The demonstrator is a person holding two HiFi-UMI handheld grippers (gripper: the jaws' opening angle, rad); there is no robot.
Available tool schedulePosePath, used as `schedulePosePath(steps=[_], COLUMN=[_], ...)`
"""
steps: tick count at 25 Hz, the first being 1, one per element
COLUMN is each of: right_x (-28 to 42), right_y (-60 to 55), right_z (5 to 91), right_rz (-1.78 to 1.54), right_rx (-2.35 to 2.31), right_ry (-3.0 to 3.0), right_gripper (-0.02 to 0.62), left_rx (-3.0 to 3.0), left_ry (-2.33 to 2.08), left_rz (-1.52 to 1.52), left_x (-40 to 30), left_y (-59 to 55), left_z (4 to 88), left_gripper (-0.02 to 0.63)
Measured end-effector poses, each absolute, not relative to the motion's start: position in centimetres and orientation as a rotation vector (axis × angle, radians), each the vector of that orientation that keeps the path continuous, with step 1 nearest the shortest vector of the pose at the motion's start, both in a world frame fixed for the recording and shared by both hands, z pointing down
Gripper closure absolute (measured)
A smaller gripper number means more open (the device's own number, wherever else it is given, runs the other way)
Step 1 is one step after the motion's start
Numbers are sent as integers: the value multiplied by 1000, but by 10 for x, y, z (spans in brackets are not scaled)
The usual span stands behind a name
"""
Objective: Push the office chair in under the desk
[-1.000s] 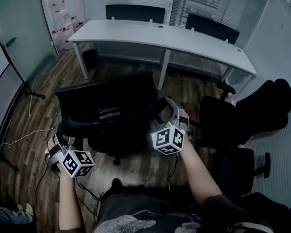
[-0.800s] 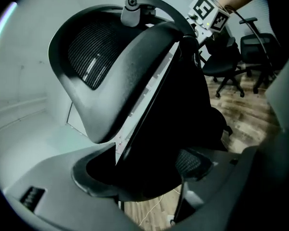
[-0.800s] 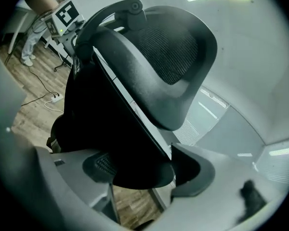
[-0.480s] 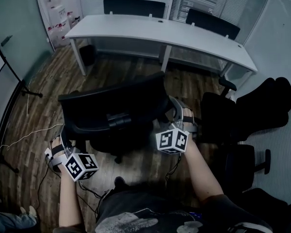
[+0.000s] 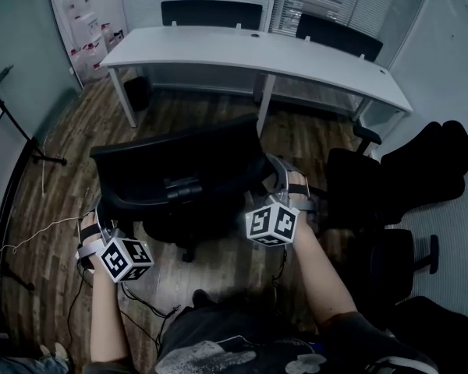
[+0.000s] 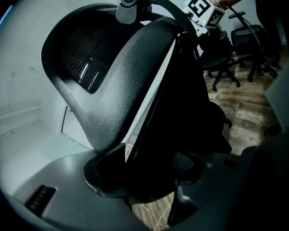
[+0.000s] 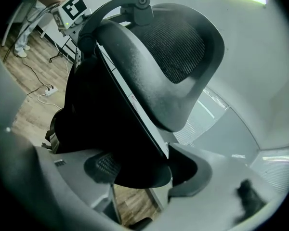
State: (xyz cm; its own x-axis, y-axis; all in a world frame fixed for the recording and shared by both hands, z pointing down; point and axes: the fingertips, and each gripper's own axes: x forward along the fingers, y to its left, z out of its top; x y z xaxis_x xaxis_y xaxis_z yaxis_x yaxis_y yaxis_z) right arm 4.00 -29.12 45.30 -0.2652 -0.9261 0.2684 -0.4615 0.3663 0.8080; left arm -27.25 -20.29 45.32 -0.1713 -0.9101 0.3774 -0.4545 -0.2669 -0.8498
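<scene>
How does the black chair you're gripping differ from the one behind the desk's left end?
The gripped chair stands out on the wood floor, apart from the desk; the far chair is tucked against the desk's far edge. The gripped chair has the right gripper clamped on one side of its back and the left gripper, jaws closing, on the other; the far chair is untouched. Both are black with wide backs.
</scene>
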Motion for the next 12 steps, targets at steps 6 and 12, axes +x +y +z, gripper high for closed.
schedulePosePath(steps=[6, 12], right_x=[9, -5], right_y=[-313, -328], right_z=[443, 444], right_rz=[-741, -718], right_rx=[1244, 1299], right_ry=[-1818, -1789], right_gripper=[305, 304], left_rx=[-1703, -1743], left_ry=[1503, 1444], left_rz=[-1380, -1370], left_x=[-307, -327], left_y=[-239, -276], left_z=[442, 445], left_gripper=[344, 344])
